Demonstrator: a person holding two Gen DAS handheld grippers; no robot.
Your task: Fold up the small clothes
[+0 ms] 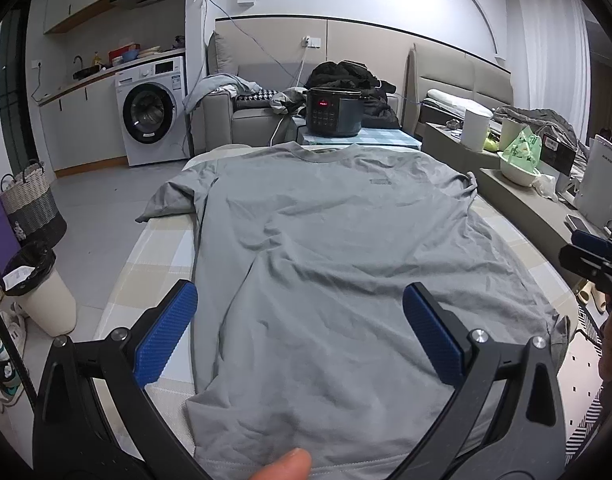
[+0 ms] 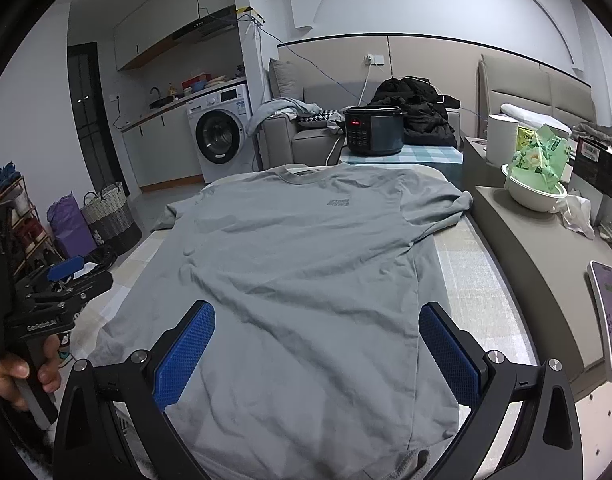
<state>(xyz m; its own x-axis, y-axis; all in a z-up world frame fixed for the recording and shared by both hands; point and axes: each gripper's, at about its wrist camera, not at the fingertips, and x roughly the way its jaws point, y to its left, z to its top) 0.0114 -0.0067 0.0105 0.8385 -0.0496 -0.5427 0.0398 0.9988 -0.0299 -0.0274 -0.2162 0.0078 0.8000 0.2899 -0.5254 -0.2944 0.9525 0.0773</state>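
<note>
Lying face up and spread nearly flat along the checked table [image 1: 162, 248], collar at the far end and hem at the near end, the grey T-shirt [image 1: 325, 264] looks laid out so both sides can be reached for a first fold. On the left, the left gripper [image 1: 300, 308] hovers wide open over the near hem with nothing between its blue pads. To the right, the right gripper [image 2: 317, 326] is likewise spread and empty above the shirt's near right part, neither one touching cloth.
</note>
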